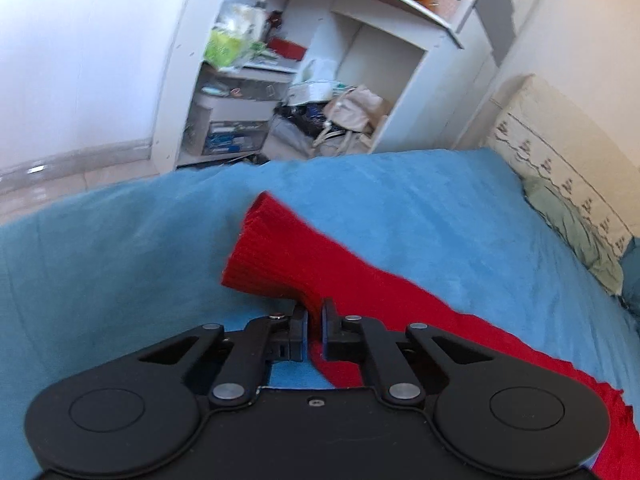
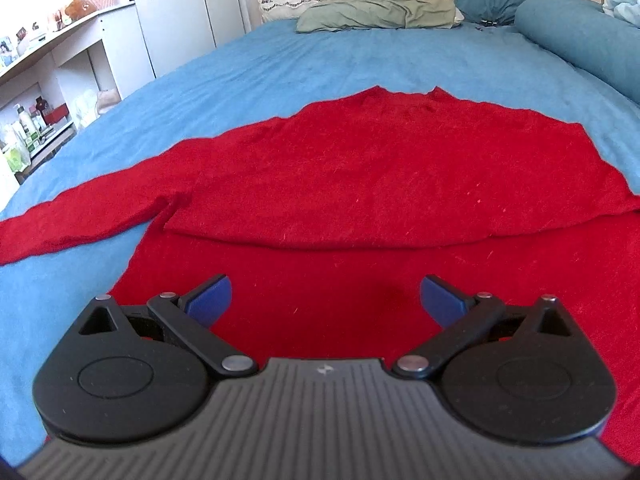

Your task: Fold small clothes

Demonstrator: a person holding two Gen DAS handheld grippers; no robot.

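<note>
- A red sweater [image 2: 360, 168] is lying spread across the blue bedspread [image 2: 280, 60], its lower part folded up over itself.
- The right gripper [image 2: 325, 300] is hovering wide apart above the sweater's near edge.
- A green pillow [image 2: 376, 12] is resting beyond the sweater.

One red sweater [image 2: 360, 168], two grippers [image 1: 315, 322] [image 2: 325, 300], one blue bedspread [image 2: 320, 60].

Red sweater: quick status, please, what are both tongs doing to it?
Left tongs shut on sleeve end, lifted. Right tongs open above red sweater, holding nothing. Sweater partly folded on blue bedspread. Nothing in the way.
</note>
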